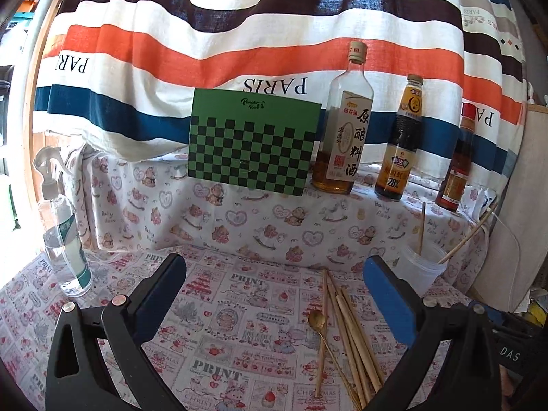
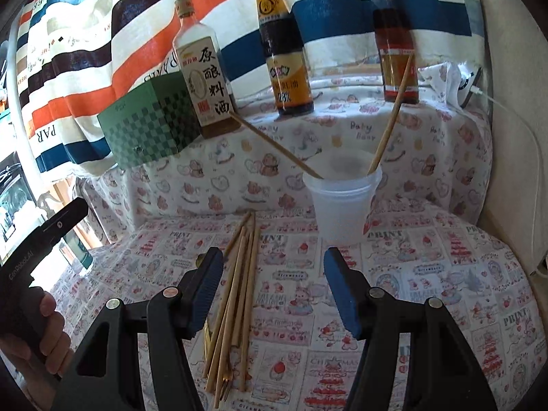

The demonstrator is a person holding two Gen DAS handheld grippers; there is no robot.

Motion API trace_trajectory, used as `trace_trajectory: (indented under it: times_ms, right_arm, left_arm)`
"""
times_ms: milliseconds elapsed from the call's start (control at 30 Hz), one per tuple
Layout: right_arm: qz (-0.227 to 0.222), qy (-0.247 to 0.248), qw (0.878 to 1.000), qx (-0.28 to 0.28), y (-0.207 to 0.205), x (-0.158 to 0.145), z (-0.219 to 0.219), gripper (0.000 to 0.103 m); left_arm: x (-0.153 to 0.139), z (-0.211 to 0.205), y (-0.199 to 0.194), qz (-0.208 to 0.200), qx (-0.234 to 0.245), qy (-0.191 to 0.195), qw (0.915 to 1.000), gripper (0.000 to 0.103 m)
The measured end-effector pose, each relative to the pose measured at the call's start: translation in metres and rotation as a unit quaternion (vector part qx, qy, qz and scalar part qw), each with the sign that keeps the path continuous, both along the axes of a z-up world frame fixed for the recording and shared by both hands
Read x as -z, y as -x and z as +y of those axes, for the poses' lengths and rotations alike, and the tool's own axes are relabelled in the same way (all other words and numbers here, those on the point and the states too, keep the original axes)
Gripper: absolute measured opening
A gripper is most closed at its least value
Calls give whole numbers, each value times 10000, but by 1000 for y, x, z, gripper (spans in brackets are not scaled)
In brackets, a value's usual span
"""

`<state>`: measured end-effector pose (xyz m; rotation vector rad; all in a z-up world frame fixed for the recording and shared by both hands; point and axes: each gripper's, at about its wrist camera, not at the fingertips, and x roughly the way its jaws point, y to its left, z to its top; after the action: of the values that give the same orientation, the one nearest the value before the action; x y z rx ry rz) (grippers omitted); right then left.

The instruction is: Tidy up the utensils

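Several wooden chopsticks [image 1: 349, 335] lie in a bundle on the printed tablecloth, with a gold spoon [image 1: 316, 320] beside them. A translucent plastic cup [image 2: 340, 198] stands behind them and holds two chopsticks [image 2: 390, 120]. The cup also shows in the left wrist view [image 1: 419, 267]. My left gripper [image 1: 274, 298] is open and empty, left of the bundle. My right gripper [image 2: 274, 294] is open and empty, hovering over the bundle [image 2: 236, 294], just in front of the cup. A gold fork tip [image 2: 224, 385] pokes out under the chopsticks.
Three sauce bottles [image 1: 342, 130] [image 1: 400, 144] [image 1: 457, 164] and a green checkered box [image 1: 250, 144] stand on the raised ledge behind. A clear spray bottle [image 1: 63, 233] stands at the left. A striped curtain hangs at the back. A white cable [image 2: 527, 157] runs along the right.
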<state>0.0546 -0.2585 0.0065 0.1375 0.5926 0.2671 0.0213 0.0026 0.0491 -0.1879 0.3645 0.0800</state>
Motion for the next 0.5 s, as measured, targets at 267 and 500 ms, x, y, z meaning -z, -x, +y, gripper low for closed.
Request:
trace_trajectory:
  times_ms: [267,500]
  right_arm:
    - [703,26,9950,-702,-13,30,24,61]
    - [1115,422,9857,-1192,-14,57,51,37]
  left_arm:
    - [22,10,-24,541,-260,122,9981,103]
    - [40,20,-40,992,-281,340,9941,103]
